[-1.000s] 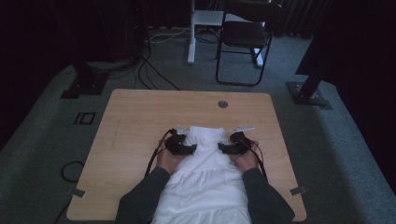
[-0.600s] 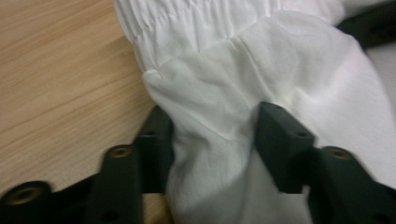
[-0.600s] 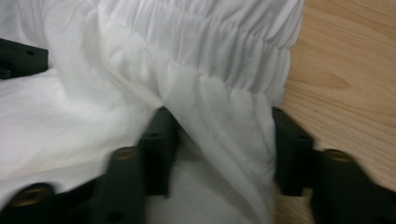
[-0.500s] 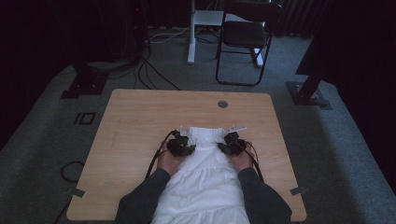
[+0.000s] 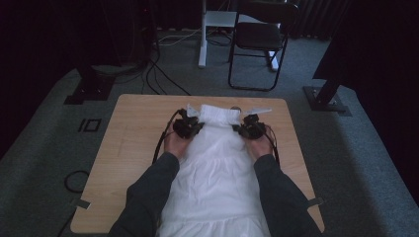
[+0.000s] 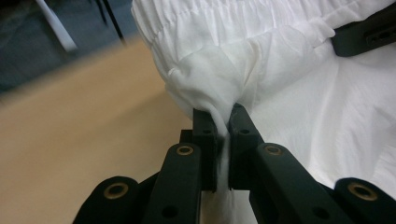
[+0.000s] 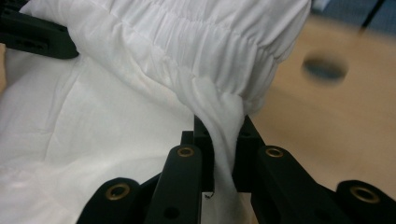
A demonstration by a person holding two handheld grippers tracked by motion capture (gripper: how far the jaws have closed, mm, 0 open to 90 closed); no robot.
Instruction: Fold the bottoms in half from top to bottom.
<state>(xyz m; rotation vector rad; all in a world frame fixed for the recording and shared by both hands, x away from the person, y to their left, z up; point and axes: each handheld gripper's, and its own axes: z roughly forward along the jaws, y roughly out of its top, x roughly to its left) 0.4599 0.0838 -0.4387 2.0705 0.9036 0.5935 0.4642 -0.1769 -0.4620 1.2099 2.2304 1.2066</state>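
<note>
— White cotton, that garment [image 5: 217, 168]; it lies lengthwise down the wooden table [image 5: 128, 148], its gathered band at the far end.

— And the ruffled hem hangs over the near edge. What about the grippers?

— Both have just closed: left gripper [image 6: 223, 123] pinches a fold below the band, right gripper [image 7: 223, 128] likewise at the other side, cloth bunched between the jaws.

The high view looks forward and down on the worktop [image 5: 133, 148]. Each tool view sits close behind its jaws; both share the white cloth [image 6: 299, 93].
</note>
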